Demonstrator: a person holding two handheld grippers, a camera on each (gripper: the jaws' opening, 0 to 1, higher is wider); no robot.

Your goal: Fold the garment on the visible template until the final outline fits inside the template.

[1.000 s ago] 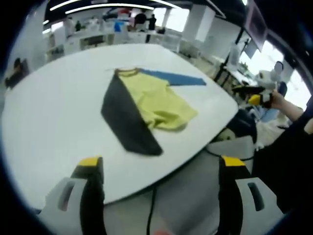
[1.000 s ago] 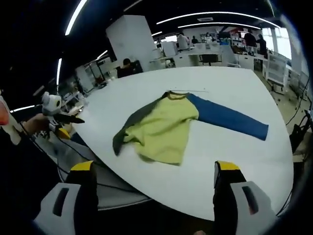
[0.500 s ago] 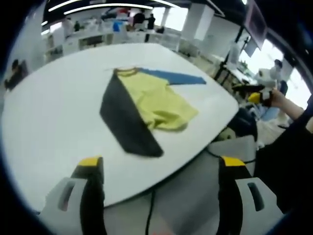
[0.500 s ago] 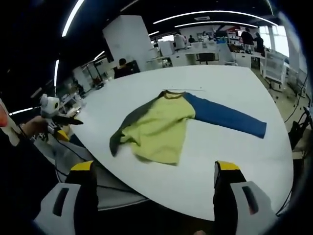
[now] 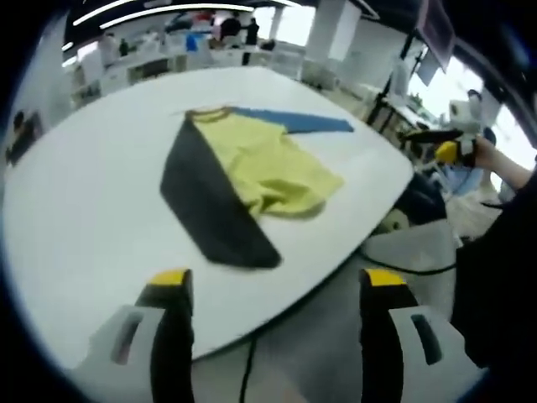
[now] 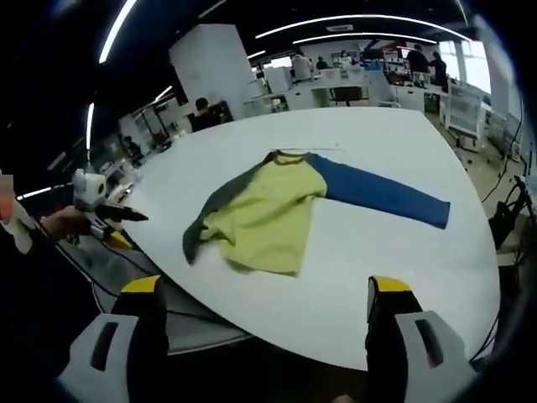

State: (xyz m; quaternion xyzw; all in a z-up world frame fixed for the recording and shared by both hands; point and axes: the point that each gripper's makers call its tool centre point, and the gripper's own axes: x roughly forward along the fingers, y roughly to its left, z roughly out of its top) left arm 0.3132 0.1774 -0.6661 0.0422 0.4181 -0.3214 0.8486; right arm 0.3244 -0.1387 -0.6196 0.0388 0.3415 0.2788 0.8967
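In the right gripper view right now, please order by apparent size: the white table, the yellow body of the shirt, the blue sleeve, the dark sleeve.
1. White table, by far the largest.
2. Yellow body.
3. Blue sleeve.
4. Dark sleeve; it is partly hidden under the yellow fabric, so its true size is uncertain.

garment (image 6: 277, 210) on table (image 6: 403, 252), near its front edge | 1 sleeve (image 6: 382, 193) spread right
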